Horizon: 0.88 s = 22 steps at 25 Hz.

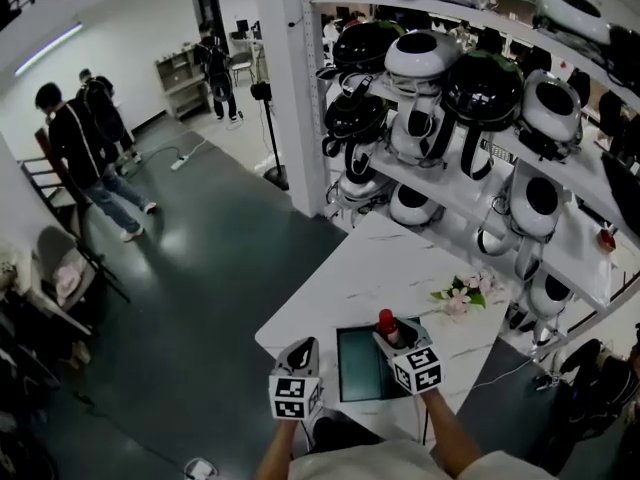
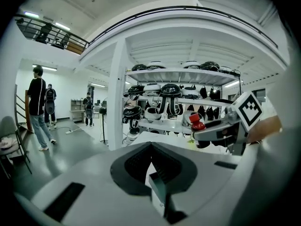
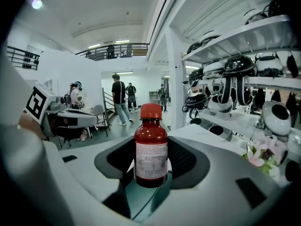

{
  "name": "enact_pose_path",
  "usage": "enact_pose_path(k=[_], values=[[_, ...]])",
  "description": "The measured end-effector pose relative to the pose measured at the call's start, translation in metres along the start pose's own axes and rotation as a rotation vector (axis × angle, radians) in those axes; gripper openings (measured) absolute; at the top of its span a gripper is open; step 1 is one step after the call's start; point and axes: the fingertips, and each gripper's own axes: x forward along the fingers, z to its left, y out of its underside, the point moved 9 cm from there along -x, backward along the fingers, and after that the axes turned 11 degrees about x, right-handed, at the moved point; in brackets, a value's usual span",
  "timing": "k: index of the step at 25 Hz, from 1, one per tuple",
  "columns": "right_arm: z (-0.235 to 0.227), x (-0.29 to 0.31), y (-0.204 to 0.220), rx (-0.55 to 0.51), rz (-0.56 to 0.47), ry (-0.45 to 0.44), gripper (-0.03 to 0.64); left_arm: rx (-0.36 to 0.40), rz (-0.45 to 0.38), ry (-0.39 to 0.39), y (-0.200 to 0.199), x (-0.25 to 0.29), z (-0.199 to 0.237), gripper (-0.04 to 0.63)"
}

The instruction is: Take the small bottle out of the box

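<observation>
The right tool point(image 1: 390, 338) is gripping the small dark-red plastic bottle with a red cap and white label point(image 3: 151, 152). Its jaws are standing wide and pressing on the bottle's sides. Its own view is showing the label and, under the bottle between the jaws, a strip of the dark teal open box point(image 1: 360, 373). The head view is showing that whole box lying on the white marble worktop point(image 1: 380, 268), just below and between the two tools. The left tool point(image 2: 150, 145) is gripping nothing, its jaw tips meeting. Only its view is catching the bottle side-on, upright in the right tool, off to its right.
</observation>
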Motion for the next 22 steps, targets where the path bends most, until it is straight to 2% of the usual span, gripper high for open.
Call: enact_pose_path(k=[7,11,22], values=[[-0.002,-0.013,-0.024,-0.024,-0.068,0.01,0.235,0.049,-0.038,-0.026,-0.022,0.0,0.005,0.018],[-0.001,-0.018,-0.033,-0.024,-0.095,0.014,0.235,0.053,-0.073,-0.023,-0.041,-0.001,0.005,0.018],[0.002,-0.024,-0.043,-0.03,-0.13,0.019,0.235,0.072,-0.108,-0.016,-0.059,0.005,0.006,0.018]])
